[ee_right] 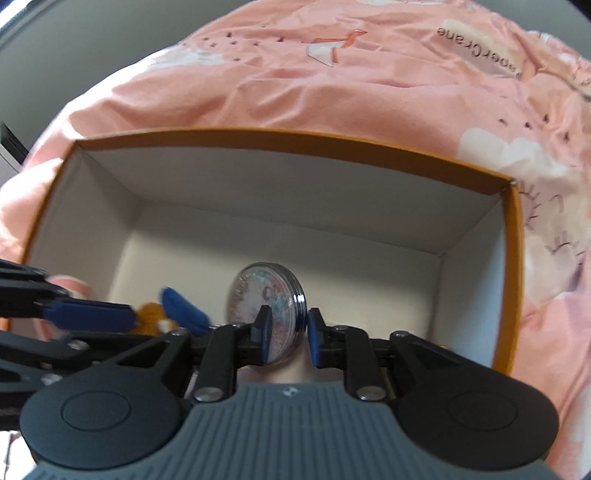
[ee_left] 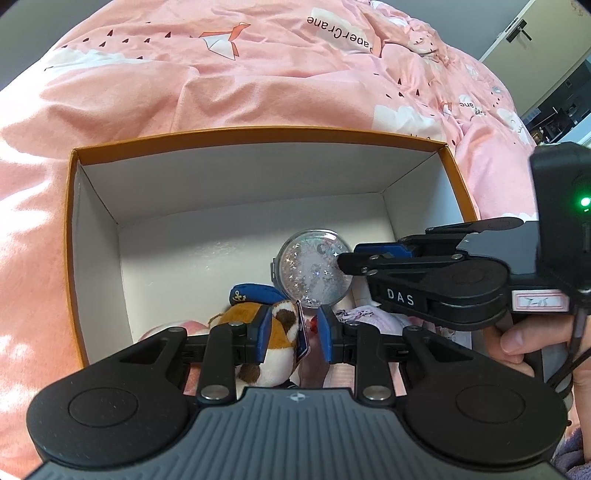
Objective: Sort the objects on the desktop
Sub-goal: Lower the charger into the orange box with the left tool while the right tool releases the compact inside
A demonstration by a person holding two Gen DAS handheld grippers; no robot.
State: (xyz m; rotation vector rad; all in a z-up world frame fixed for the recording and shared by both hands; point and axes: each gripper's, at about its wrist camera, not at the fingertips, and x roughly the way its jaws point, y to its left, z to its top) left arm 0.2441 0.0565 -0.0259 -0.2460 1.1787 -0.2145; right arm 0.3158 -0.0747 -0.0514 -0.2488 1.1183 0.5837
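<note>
An orange box with a white inside lies on a pink quilt. My left gripper reaches into its near end, shut on a brown and white plush toy with a blue sailor cap; a tag hangs beside the right pad. From the right, my right gripper grips a round clear glitter disc. In the right wrist view the disc stands on edge between the pads of the right gripper, above the box floor. The left gripper and the plush show blurred at the left.
Pink and lilac soft items lie at the box's near end under the grippers. The far half of the box floor is bare. A hand holds the right gripper's handle. The quilt surrounds the box; a door shows at the top right.
</note>
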